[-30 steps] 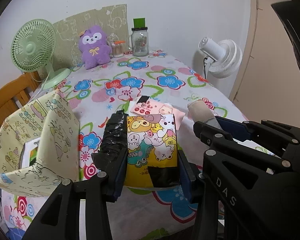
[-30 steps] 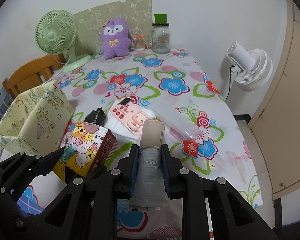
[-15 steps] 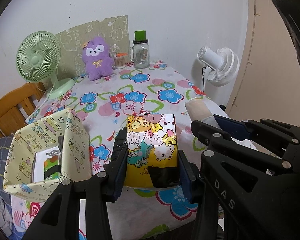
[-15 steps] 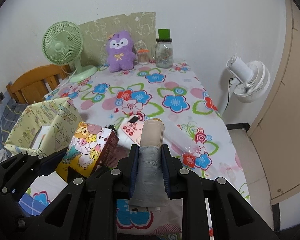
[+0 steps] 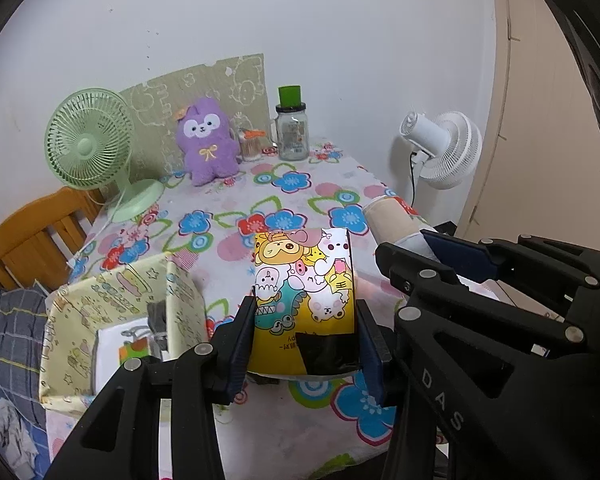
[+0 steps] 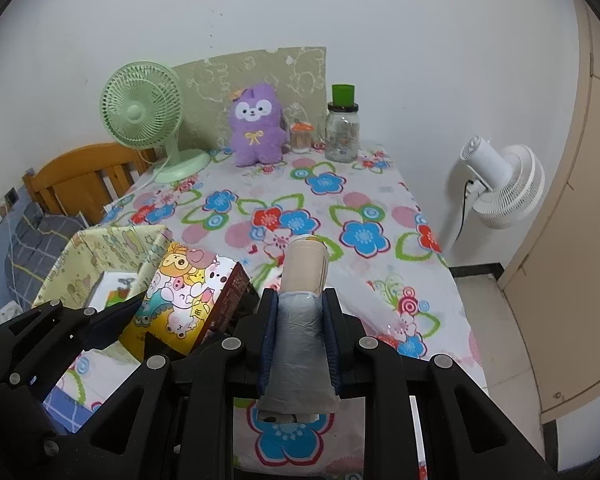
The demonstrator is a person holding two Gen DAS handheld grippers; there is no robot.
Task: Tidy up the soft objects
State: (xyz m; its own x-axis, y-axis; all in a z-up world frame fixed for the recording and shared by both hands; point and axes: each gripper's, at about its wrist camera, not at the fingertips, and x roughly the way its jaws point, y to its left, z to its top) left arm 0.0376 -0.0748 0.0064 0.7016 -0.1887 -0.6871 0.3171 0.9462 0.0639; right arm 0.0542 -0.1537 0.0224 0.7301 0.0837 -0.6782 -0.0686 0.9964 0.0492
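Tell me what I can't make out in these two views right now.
- Bin contents: left view, near wall hides most; only a white box shows.
- Roll rear end: right view, fingers cover its sides.
- Jar label: both views, too small.
- Table under pack: hidden.

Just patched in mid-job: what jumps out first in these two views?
Both grippers are loaded: the left gripper is clamped on a yellow cartoon-print pack, the right gripper on a grey-and-beige roll, both above the flowered tablecloth. At the table's far end a purple plush toy sits beside a green fan.
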